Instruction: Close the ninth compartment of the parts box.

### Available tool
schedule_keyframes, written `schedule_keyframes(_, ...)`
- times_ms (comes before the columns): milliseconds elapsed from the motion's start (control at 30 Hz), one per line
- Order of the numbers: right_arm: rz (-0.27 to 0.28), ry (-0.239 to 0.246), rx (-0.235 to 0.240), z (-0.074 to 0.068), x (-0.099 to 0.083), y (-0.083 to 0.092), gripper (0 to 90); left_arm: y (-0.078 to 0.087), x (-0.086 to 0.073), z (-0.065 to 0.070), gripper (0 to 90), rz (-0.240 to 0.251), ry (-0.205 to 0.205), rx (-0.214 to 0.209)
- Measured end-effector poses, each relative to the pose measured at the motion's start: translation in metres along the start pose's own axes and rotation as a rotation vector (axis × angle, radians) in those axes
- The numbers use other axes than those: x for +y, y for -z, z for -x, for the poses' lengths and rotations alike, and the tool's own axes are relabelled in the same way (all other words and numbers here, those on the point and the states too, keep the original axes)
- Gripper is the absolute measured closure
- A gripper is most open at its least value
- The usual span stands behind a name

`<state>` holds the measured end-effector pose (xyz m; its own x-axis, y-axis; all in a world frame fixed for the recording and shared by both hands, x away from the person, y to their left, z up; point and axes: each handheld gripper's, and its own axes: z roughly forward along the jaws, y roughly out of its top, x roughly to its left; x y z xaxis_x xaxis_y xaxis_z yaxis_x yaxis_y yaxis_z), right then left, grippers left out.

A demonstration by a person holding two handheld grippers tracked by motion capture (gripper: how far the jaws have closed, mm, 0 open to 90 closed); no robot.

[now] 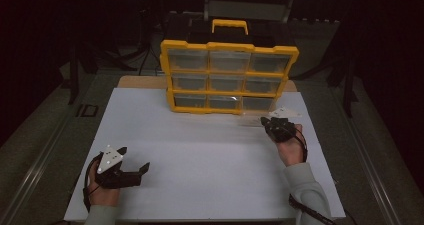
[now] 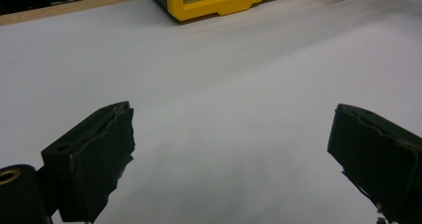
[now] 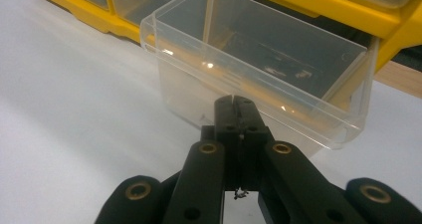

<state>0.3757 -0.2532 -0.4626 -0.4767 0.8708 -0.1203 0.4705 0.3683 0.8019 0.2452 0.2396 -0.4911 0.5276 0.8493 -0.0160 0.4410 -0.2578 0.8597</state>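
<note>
A yellow organiser (image 1: 227, 47) with clear drawers stands upright at the back of the white table top (image 1: 200, 150). Its bottom right clear drawer (image 3: 278, 59) is pulled out onto the table and looks empty apart from a few small bits. My right gripper (image 3: 234, 102) is shut, its tips right against that drawer's front wall; I see nothing between the jaws. In the high view the right gripper (image 1: 264, 121) lies just in front of the pulled-out drawer (image 1: 252, 119). My left gripper (image 1: 134, 159) rests open at the front left, with nothing between its jaws (image 2: 231, 139).
The organiser's yellow base (image 2: 224, 5) lies far ahead of the left gripper. A wooden board edge (image 1: 140, 81) shows behind the white top. Dark floor and stands surround the table. A black cable (image 1: 310, 210) trails from the right hand.
</note>
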Motion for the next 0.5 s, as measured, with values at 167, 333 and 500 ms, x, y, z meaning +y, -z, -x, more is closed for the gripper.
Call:
schedule_keyframes(167,0.001,-0.012,0.0,0.0019,0.0016,-0.0033,90.0,0.0001,0.0,0.0001,4.9,0.0,0.0,0.0)
schedule_keyframes(333,0.0,-0.012,-0.003,0.0032,0.003,-0.0065,90.0,0.0004,0.0,-0.0003,4.9,0.0,-0.001,0.002)
schedule_keyframes(500,0.0,-0.016,-0.006,0.0045,0.0048,-0.0095,90.0,0.0007,0.0001,-0.0003,4.9,0.002,-0.001,0.003)
